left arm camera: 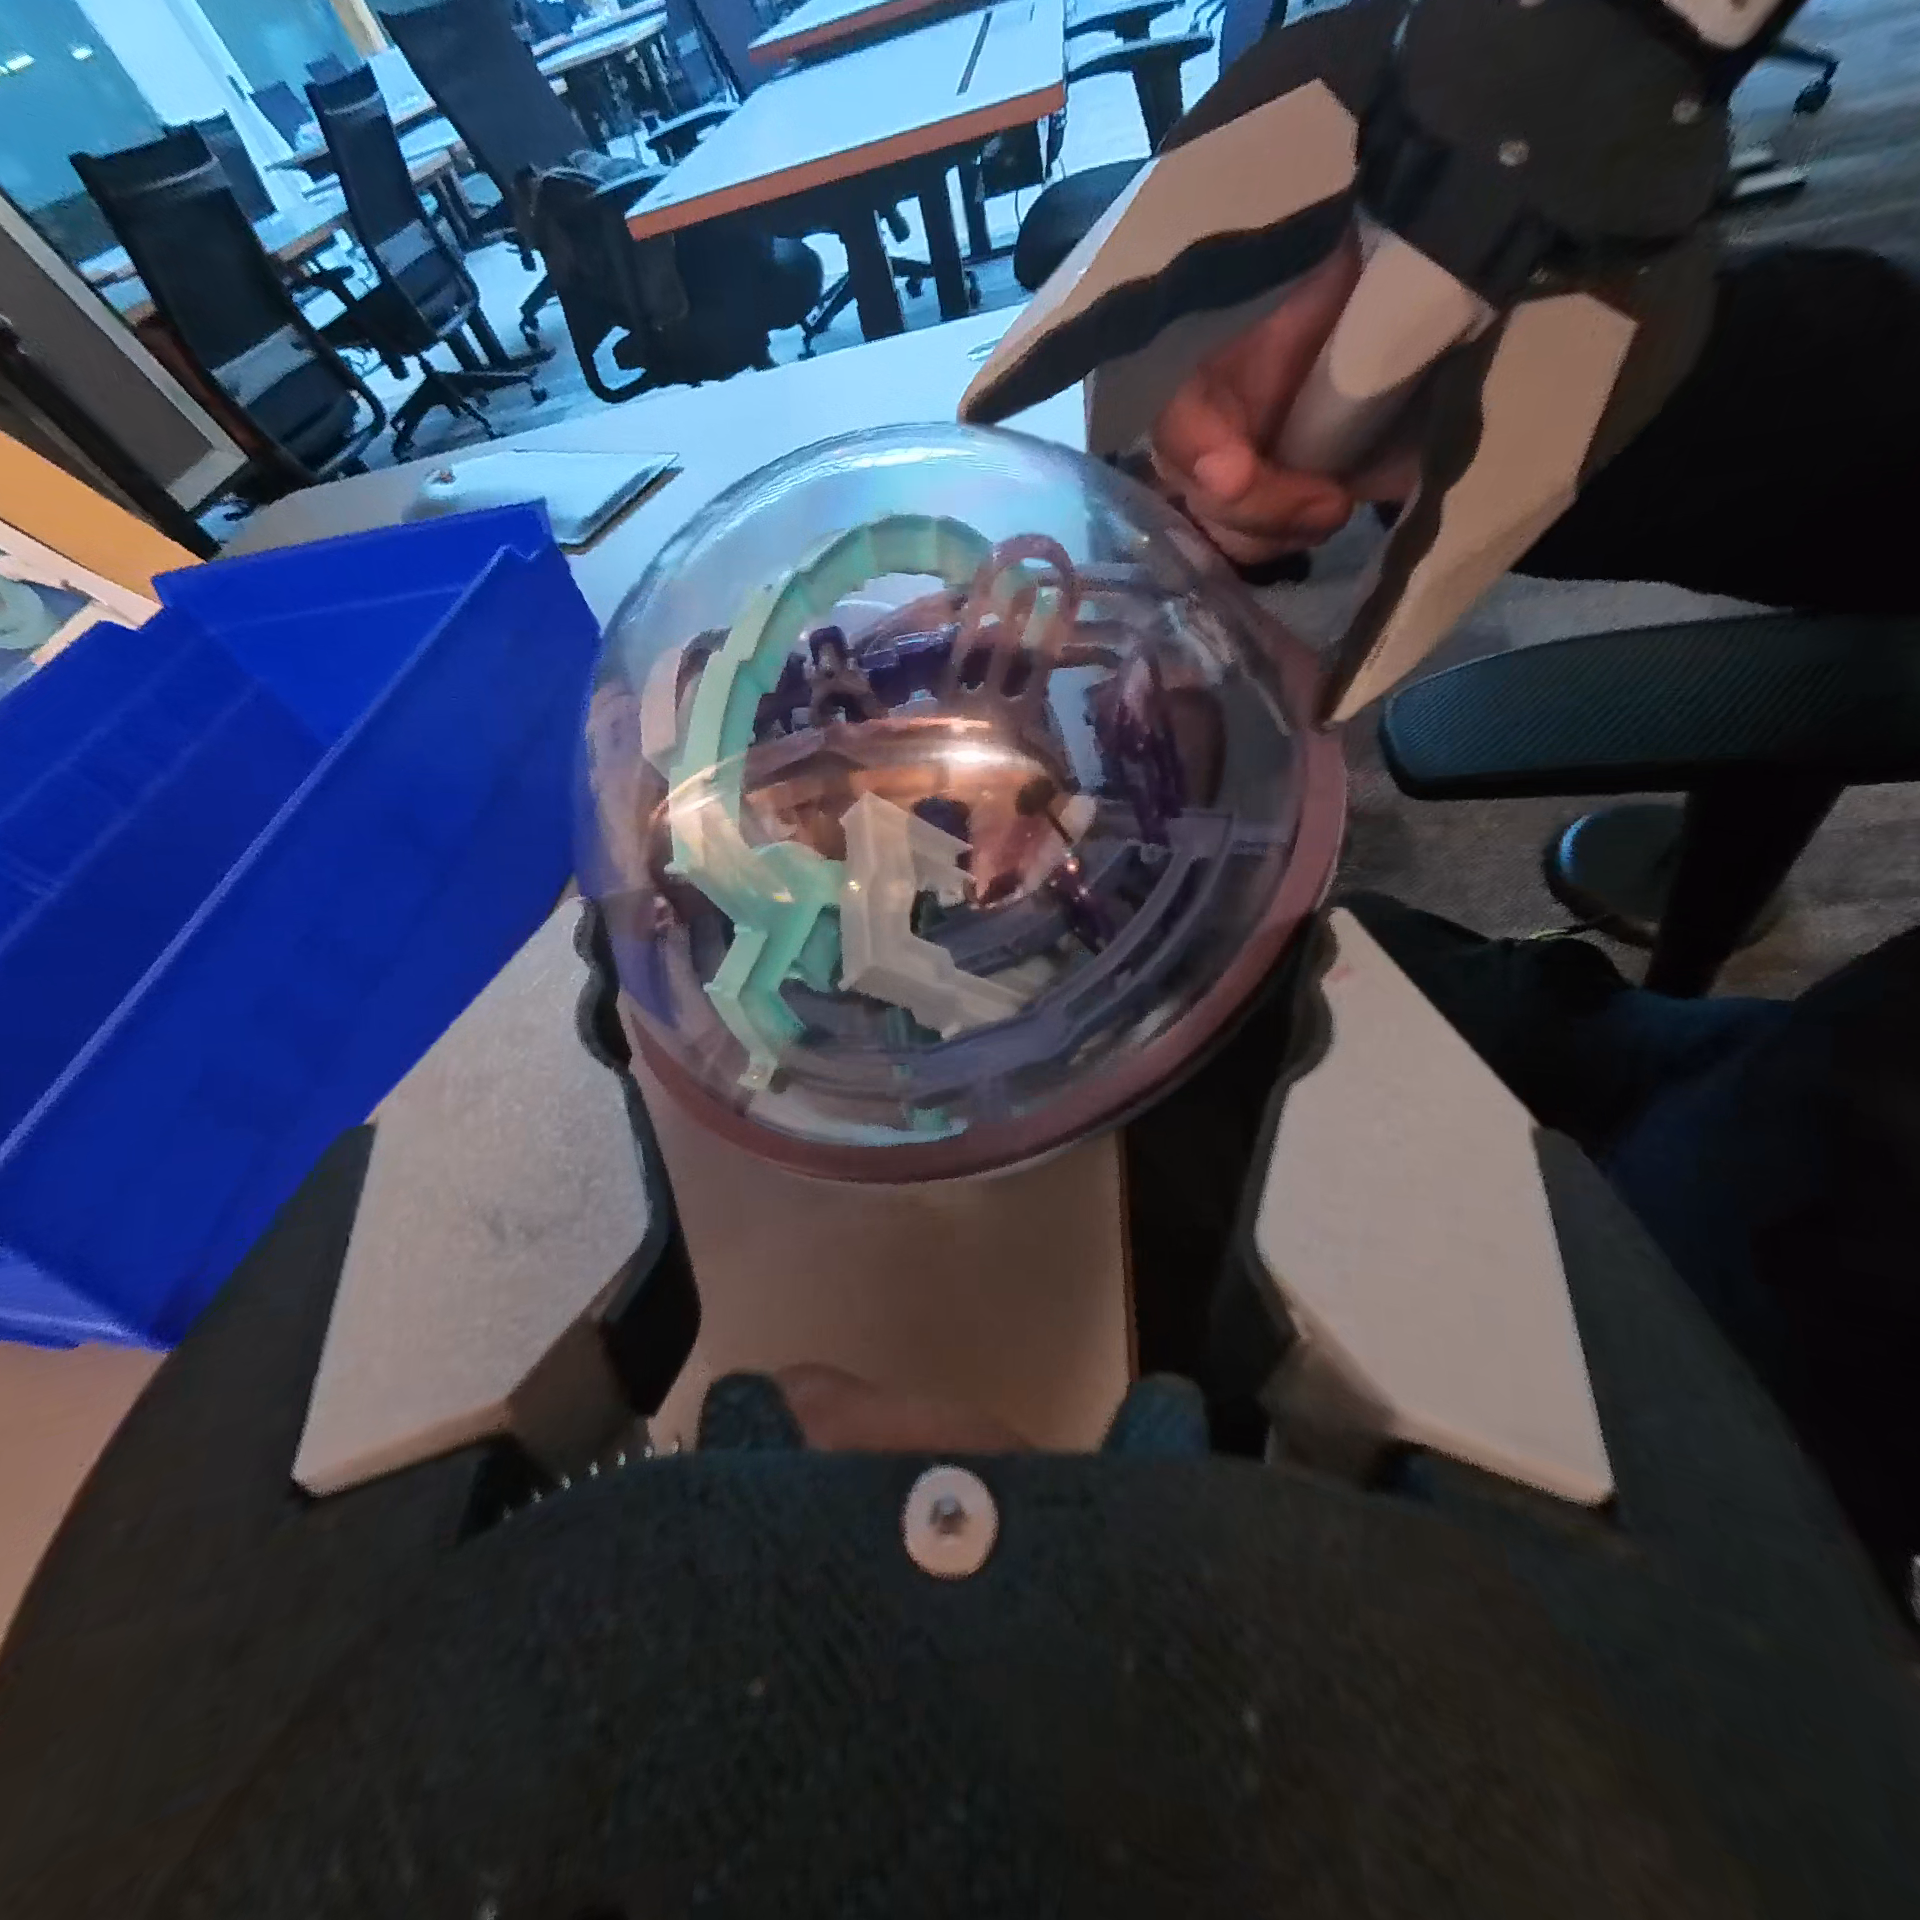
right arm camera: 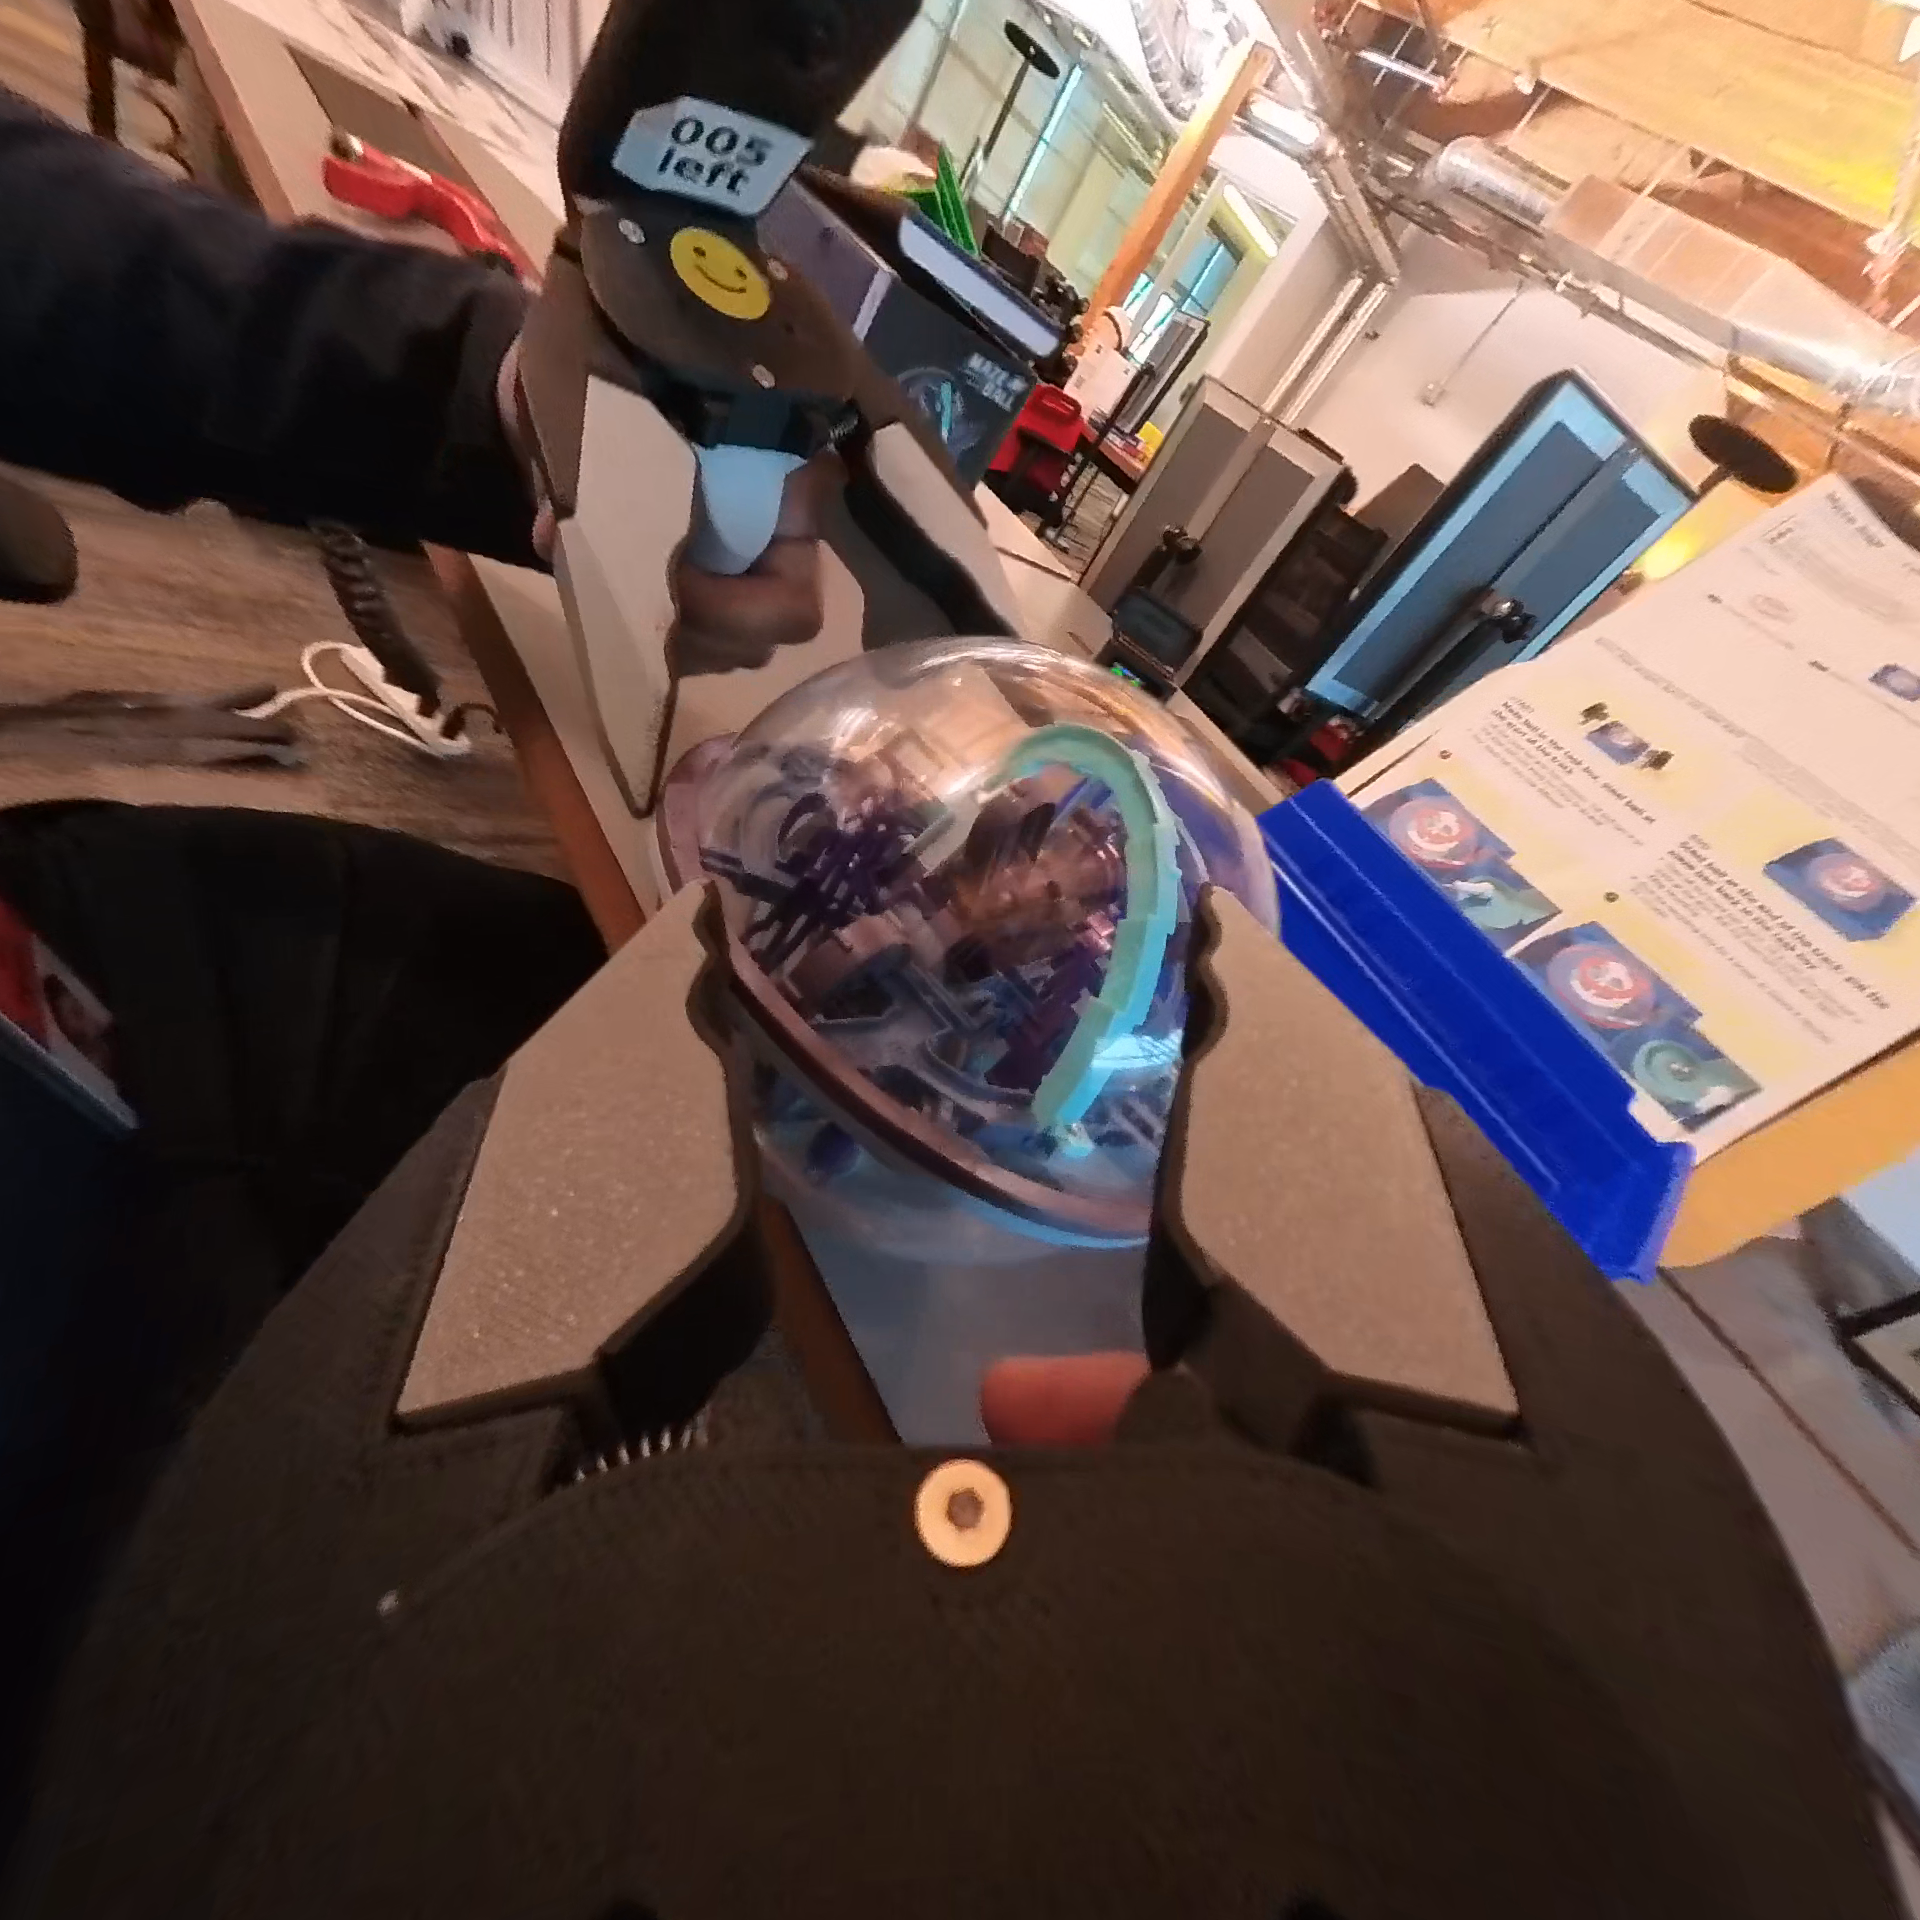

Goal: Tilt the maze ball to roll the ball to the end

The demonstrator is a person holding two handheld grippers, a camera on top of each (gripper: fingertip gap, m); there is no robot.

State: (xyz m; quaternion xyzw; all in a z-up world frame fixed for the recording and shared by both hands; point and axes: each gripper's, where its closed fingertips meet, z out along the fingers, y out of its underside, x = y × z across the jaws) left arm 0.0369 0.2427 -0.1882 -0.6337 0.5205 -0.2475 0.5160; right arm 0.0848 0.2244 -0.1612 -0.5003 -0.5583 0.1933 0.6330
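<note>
Both grippers are closed on the maze ball (left arm camera: 956, 800), each from its own side. In the left wrist view the left gripper (left arm camera: 956, 935) is seen with its two fingers pressed against the lower sides of the clear sphere, and the right gripper (left arm camera: 1153, 561) is seen at the far upper side, its finger tips touching the shell. In the right wrist view the same is shown from the opposite side: the right gripper (right arm camera: 956, 966) is clamped around the sphere, and the left gripper (right arm camera: 748, 717) is met at the far side. The sphere is held up in the air, above the edge of the table (left arm camera: 790, 416), just beside the blue bin (left arm camera: 260, 831). It is tilted, as the dark rim around its middle is not level. The tilting step is judged to be in hand. The small ball itself cannot be found among the green, white and purple tracks, so the progress cannot be told. For the next move, a slow common turn of both grippers is called for, with the pressure kept even, so that the smooth shell is not slipped out.
</note>
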